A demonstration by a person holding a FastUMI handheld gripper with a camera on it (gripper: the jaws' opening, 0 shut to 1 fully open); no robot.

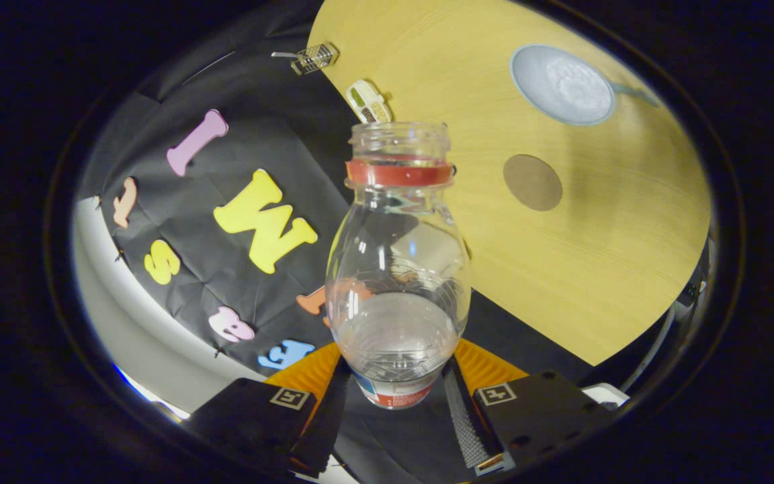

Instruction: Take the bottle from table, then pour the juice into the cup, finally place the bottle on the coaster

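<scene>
Now the bottle (397, 269), gripped low between the jaws and lifted off the worktop (595, 269), should be tipped slowly over the cup (562, 84) so nothing is spilled.

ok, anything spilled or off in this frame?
No spill on the table. The bottle sits uncapped between the jaws of the gripper, clear liquid pooled near its base. The cup and the coaster lie beyond, apart.

The bottle (397, 269) label looks too blurred and hidden to read.
</scene>
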